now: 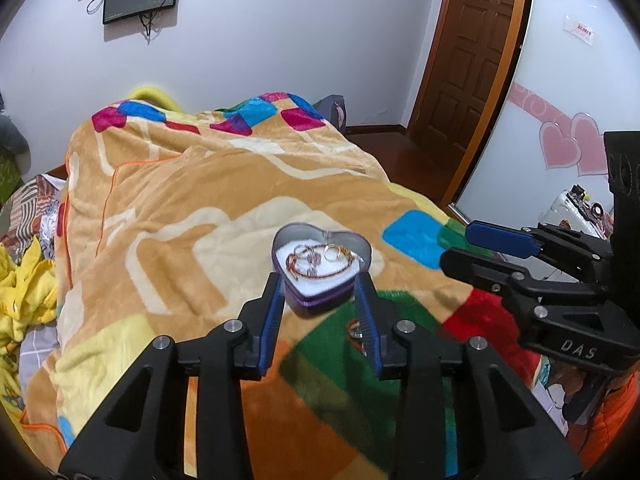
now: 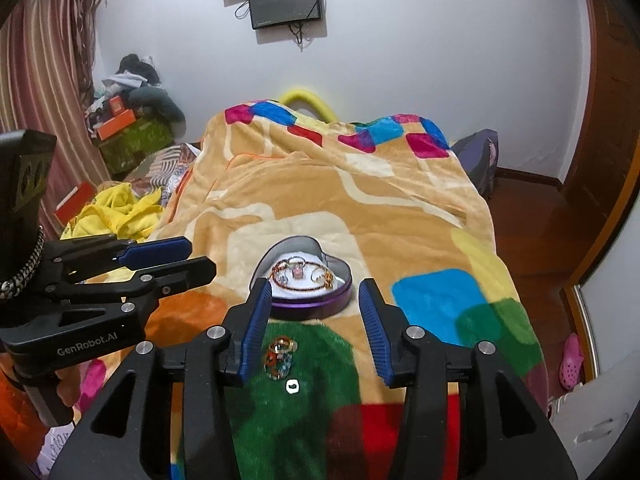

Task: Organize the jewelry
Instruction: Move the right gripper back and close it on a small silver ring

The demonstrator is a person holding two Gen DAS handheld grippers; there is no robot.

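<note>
While both tools hang over the bed [image 1: 48, 344], the biggest thing ahead of them is the patchwork blanket [image 1: 200, 200], tan with blue, red, green and pink blocks, covering most of the mattress. Left tool [image 1: 318, 284] points down at the blanket, jaws apart, nothing between the pads; its blue fingertips sit either side of the near end of the heart-shaped tin [image 1: 322, 268], seemingly short of its wall, contact not certain. Right tool [image 2: 316, 294] is likewise apart and empty, the tin [image 2: 304, 300] just ahead of its fingertips. Each tool shows in the other's view, off to the side, jaws parted. Tin is open, purple wall, white lining, resting on the blanket. Inside it: a red beaded bracelet [image 2: 300, 286], plus rings and small pieces, type unclear. Nearer than the tin, between the right tool's fingers on the green patch, loose colourful rings [image 2: 280, 356] and one small white piece [image 2: 293, 386] lie on the blanket.
</note>
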